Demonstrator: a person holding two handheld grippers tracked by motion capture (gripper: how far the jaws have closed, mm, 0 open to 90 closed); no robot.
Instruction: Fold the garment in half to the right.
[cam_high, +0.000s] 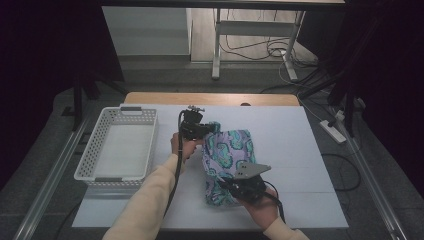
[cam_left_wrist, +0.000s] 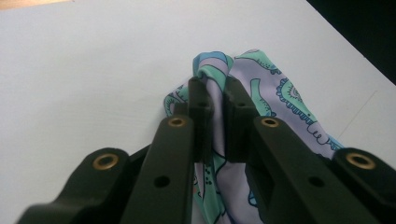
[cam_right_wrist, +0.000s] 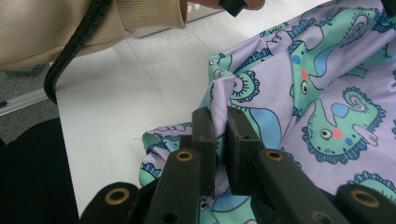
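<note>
A lilac cloth (cam_high: 231, 156) printed with teal seahorses lies folded near the middle of the white table top (cam_high: 295, 135). My left gripper (cam_high: 209, 128) is shut on the cloth's far left corner; in the left gripper view the fabric (cam_left_wrist: 261, 84) bunches up between the black jaws (cam_left_wrist: 217, 98). My right gripper (cam_high: 226, 183) is shut on the near left edge of the cloth; in the right gripper view a pinched fold (cam_right_wrist: 223, 95) rises between its jaws (cam_right_wrist: 221, 122), with the printed cloth (cam_right_wrist: 327, 102) spread to the right.
A white slatted basket (cam_high: 121, 145) stands empty at the table's left edge. The person's cream sleeve (cam_right_wrist: 70, 28) and the left gripper's black cable (cam_high: 175, 175) cross the near left. A desk frame and floor cables (cam_high: 270, 45) lie beyond the table.
</note>
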